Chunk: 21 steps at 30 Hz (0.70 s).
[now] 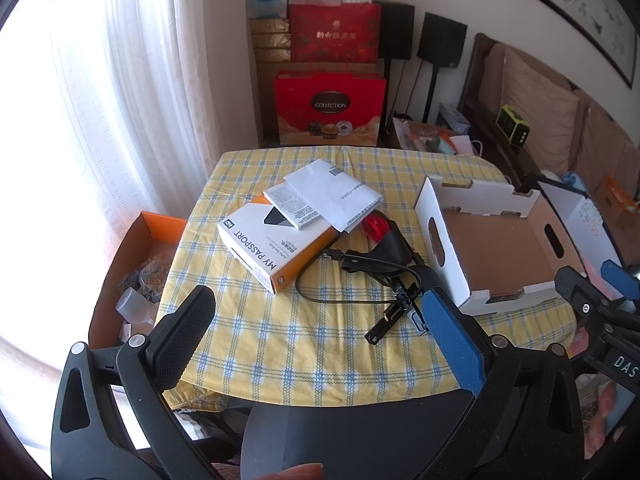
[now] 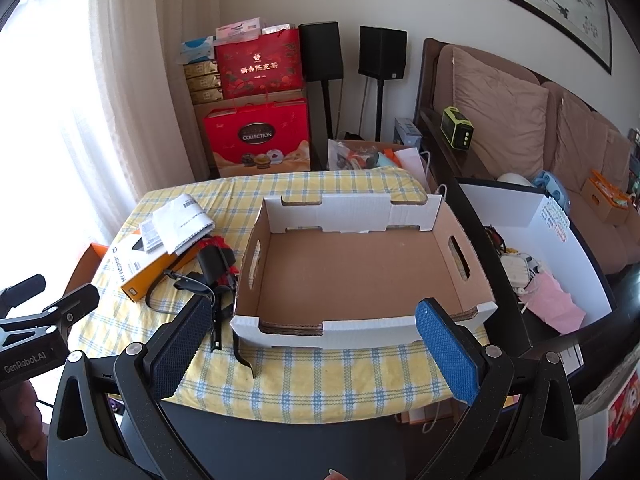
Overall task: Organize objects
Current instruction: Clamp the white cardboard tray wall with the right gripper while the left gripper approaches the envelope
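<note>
A white and orange "My Passport" box (image 1: 276, 246) lies on the yellow checked tablecloth (image 1: 304, 344), with white paper leaflets (image 1: 332, 196) on top. Beside it lies a black and red device with a cable (image 1: 380, 252). An empty shallow cardboard tray (image 2: 360, 268) stands at the table's right side; it also shows in the left wrist view (image 1: 504, 252). My left gripper (image 1: 316, 320) is open and empty above the table's near edge. My right gripper (image 2: 316, 332) is open and empty in front of the tray.
An orange box of small items (image 1: 136, 272) sits left of the table. Red gift bags (image 1: 330, 106) and speakers stand at the far wall. A white bin with clutter (image 2: 548, 276) and a sofa (image 2: 520, 128) are on the right.
</note>
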Available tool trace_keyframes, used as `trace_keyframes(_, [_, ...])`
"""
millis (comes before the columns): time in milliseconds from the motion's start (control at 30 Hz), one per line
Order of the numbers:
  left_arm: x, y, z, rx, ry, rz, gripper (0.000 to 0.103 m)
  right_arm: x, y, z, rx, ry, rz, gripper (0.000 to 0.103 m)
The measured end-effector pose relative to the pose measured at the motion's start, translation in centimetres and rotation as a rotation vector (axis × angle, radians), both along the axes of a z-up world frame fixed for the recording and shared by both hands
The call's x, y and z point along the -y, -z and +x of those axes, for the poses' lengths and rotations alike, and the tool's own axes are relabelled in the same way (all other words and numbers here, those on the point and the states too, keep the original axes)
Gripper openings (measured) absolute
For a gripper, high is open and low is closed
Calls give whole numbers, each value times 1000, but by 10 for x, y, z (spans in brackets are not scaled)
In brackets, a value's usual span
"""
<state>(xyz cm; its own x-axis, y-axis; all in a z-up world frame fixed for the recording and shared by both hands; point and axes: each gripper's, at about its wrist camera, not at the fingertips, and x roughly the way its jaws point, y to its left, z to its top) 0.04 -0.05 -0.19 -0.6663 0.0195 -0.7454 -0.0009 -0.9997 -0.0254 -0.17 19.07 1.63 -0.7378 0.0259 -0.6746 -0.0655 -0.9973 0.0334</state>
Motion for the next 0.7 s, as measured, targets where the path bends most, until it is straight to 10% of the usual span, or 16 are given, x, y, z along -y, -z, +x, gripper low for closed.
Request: trace_keyframes(700, [1, 3, -1, 6, 3, 4, 103, -5, 5, 0, 0, 0, 0, 103])
